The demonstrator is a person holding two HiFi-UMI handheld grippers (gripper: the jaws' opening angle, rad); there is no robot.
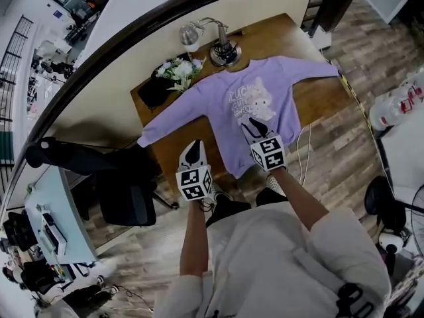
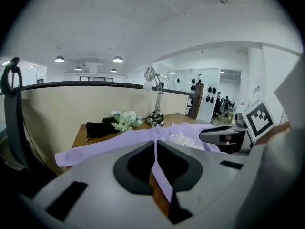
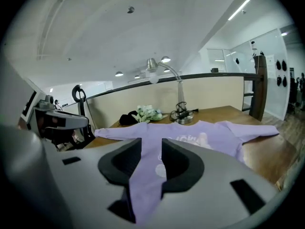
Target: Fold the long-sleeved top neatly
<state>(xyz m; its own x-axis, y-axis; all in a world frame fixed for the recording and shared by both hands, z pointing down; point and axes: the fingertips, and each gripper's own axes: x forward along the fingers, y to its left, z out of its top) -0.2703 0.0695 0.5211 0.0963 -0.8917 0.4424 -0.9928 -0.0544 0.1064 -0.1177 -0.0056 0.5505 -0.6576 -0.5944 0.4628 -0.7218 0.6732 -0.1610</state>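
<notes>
The top (image 1: 258,95) lay spread flat, print up, on the table (image 1: 318,98), sleeves stretched to either side, collar toward the lamp (image 1: 222,48) at the table's far edge. The left gripper (image 1: 193,152) hung over the table's near edge, beside the hem, jaws together and empty. The right gripper (image 1: 255,130) hovered above the hem near that same edge, jaws partly apart, gripping nothing

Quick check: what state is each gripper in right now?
Left gripper: shut, jaws together, holding nothing.
Right gripper: open, jaws apart above the hem of the purple top, which does not look clamped.
</notes>
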